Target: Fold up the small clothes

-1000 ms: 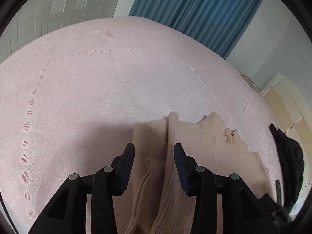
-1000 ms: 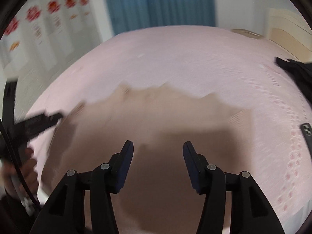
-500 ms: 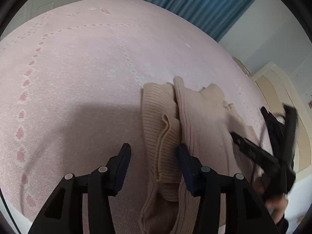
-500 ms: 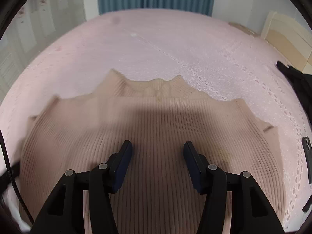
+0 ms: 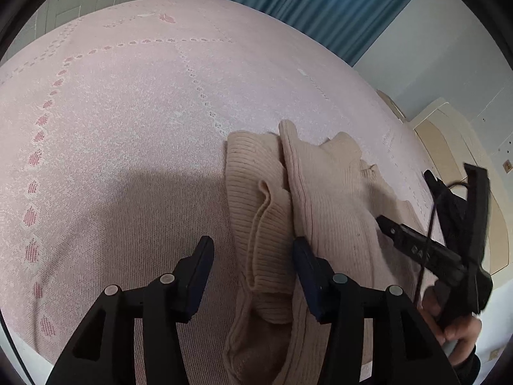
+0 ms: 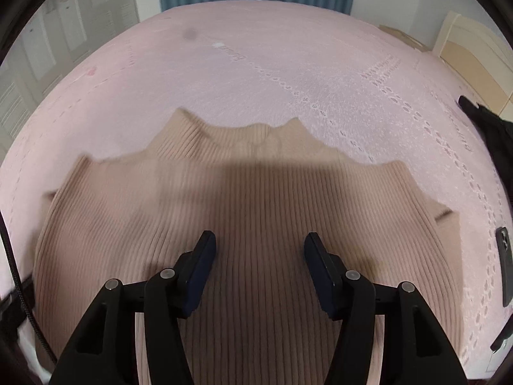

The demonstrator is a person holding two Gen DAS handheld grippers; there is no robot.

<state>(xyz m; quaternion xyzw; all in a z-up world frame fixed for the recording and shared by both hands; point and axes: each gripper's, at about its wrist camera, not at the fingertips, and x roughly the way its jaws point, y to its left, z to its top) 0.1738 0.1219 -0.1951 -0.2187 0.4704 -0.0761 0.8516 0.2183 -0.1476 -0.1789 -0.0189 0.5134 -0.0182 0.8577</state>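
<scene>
Left wrist view: the pink bedspread stretches wide and bare to the left and ahead, up to the blue curtain; the bed's near edge curves along the lower left. The beige ribbed sweater lies at the right half of the bed, its folded sleeve doubled on itself and running down between the fingers of the left gripper. The jaws stand apart, the right finger just at the sweater's edge, the pads not pressing the cloth; they opened wider over the last second. The right gripper reaches over the sweater's right side, with a hand on its grip. A second ago that gripper was outside this view and the sleeve lay closer under the camera.

Right wrist view: the sweater is spread flat, collar pointing away, its ribs running toward the camera, with open bedspread beyond it. A phone lies at the right edge, dark clothing farther right. The right gripper hovers over the sweater's middle, jaws apart and empty. A second ago this view was blurred and showed the sweater farther off.
</scene>
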